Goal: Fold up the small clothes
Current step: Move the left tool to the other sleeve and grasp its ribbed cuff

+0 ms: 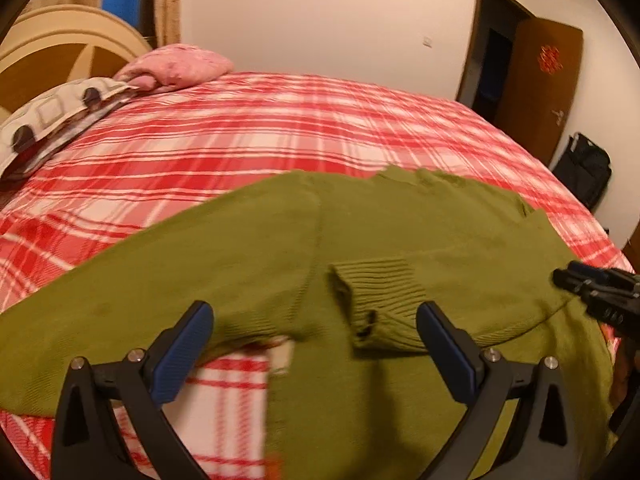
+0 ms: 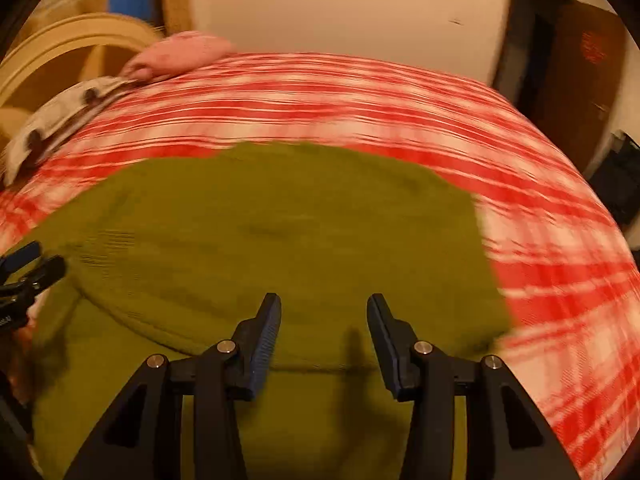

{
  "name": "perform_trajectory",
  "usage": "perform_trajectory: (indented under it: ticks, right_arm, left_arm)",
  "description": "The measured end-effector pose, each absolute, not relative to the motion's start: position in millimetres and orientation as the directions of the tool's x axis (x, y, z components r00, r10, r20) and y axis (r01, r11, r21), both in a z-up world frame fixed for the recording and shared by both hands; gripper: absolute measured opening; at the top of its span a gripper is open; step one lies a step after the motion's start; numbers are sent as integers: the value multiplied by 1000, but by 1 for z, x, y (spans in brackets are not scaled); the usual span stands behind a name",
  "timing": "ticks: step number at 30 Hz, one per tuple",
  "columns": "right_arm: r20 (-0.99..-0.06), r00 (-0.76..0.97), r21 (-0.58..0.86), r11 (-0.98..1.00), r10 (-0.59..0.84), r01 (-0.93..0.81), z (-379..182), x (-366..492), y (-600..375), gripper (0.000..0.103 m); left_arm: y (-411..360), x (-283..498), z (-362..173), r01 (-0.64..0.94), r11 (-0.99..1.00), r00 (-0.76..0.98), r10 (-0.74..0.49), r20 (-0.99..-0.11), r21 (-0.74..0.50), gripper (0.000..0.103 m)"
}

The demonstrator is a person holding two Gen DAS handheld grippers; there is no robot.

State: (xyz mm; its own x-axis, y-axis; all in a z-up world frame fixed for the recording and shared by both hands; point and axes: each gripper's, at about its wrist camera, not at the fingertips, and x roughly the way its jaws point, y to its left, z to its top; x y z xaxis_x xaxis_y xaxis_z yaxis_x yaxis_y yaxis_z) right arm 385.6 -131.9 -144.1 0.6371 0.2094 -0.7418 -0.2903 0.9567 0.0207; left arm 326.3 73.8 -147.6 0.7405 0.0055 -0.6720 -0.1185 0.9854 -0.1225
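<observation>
Over the near edge of the bed, the left gripper (image 1: 314, 322) hangs with its jaws spread as wide as they go and nothing between the blue pads (image 1: 188, 354); just beyond them lies a ribbed cuff (image 1: 378, 304), the end of a sleeve laid across the body of an olive-green sweater (image 1: 248, 240). That placing reads as a sleeve freshly folded inward and let go, the jaws released so the knit stays where it lies. The right gripper (image 2: 323, 312) hovers over the sweater's other half, jaws partly apart and grasping nothing; the cloth lies flat beneath them, not between them. The same right gripper shows at the edge of the left view, near the sweater's right border, so a judgement is that it is heading for the second sleeve or side. The sweater itself is spread flat on the red and white plaid bedcover (image 1: 280, 120), hem toward the cameras, collar away. Farther off sit a patterned pillow (image 1: 52, 120) and a pink one (image 1: 180, 66) by the headboard (image 1: 60, 46). Beyond, an open brown door (image 1: 540, 76) carries a red ornament, too small to read; no brand or label is legible anywhere.
</observation>
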Motion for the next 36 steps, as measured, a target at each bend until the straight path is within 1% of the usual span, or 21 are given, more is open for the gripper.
perform_trajectory:
  ticks: [4,6,9,12,16,18,20,24,26,29,34,36]
  right_arm:
    - [-740,598,35,906,307,-422,-148,385,-70,46]
    - [-752,575,23,884,323,-467,-156,383,-42,46]
    - [-770,533,27,853,350,-521,-168,377,-13,46]
    - [-755,565,-14,854,332,-521,-169,367,-2,46]
    - [-765,530,22,836,367,-548,-165,361,-3,46]
    - [-745,551,13,835,375,-550,-155,360,-3,46]
    - [-728,570,20,843,381,-538,-147,365,1,46]
    - [-746,568,-7,848,349,-530,-156,373,19,46]
    - [-757,543,-1,831,363,-556,-163,364,24,46]
    - [-736,587,-81,816,338,-572,-165,345,29,46]
    - [-749,559,-39,818,356,-573,-164,346,20,46]
    - [-754,558,-42,822,346,-567,-164,345,21,46]
  left_arm:
    - [89,312,-128,-144,984,776,47,-629,-104,103]
    - [102,301,-118,-152,983,790,58,-610,-103,103]
    - [130,289,-112,-198,978,779,113,-616,-71,103]
    - [160,275,-115,-262,964,759,172,-628,-52,103]
    - [207,253,-123,-360,933,719,262,-643,-23,103]
    - [228,240,-126,-402,916,705,303,-641,-9,103]
    - [248,226,-127,-458,889,683,369,-631,24,103]
    - [293,206,-137,-555,831,615,439,-655,36,103]
    - [308,194,-144,-584,811,591,458,-665,39,103]
    - [326,181,-160,-607,793,554,463,-692,45,103]
    - [335,178,-180,-633,774,525,445,-726,17,103]
    - [336,183,-186,-642,767,517,446,-730,14,103]
